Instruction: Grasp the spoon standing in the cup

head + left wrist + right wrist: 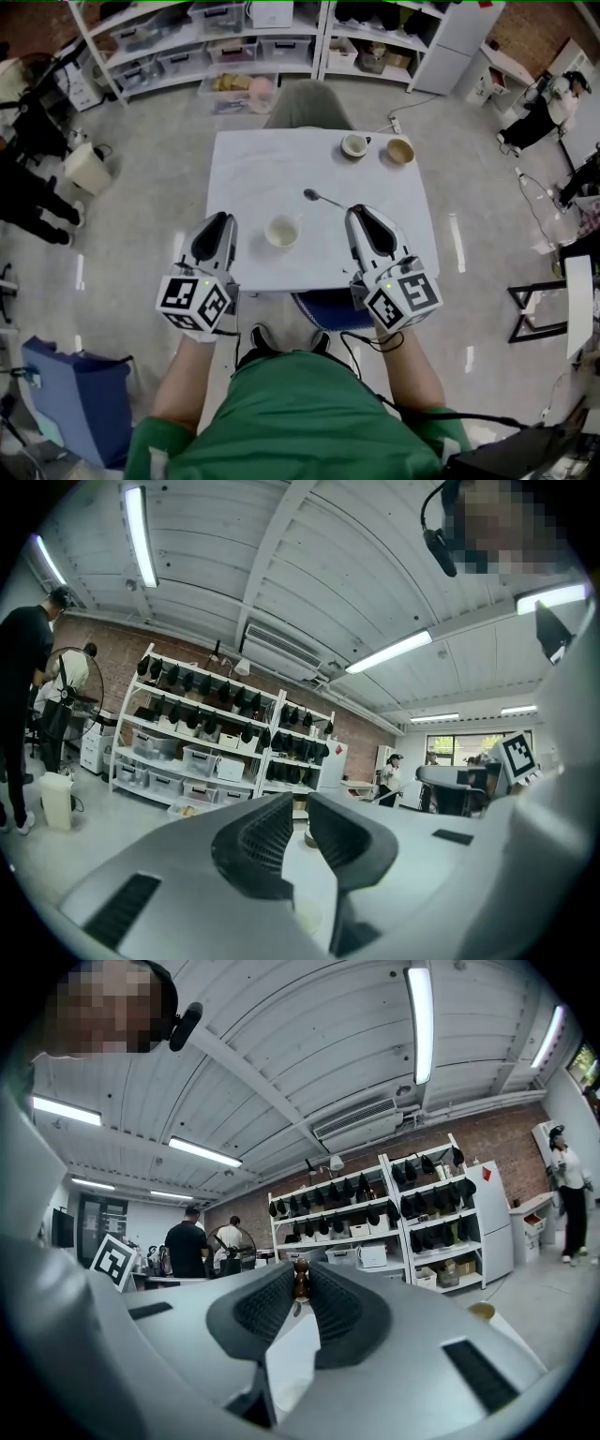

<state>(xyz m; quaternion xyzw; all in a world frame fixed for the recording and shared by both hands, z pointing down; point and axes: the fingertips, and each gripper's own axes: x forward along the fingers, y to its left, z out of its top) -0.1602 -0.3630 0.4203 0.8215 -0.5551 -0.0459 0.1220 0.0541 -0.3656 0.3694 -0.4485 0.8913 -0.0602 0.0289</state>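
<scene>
A white cup (281,231) stands near the front middle of the white table (253,169), and nothing shows inside it. The metal spoon (323,198) lies out level over the table to the right of the cup, its bowl pointing far-left. My right gripper (357,210) is shut on the spoon's handle end; in the right gripper view the brownish handle tip (301,1280) sits pinched between the pads. My left gripper (217,223) hovers level to the left of the cup, jaws a narrow gap apart with nothing between them (300,825).
Two small bowls, one white (354,144) and one tan (400,150), sit at the table's far right. A grey chair (307,105) stands behind the table. Shelving (216,47) lines the back wall, and people stand at both sides of the room.
</scene>
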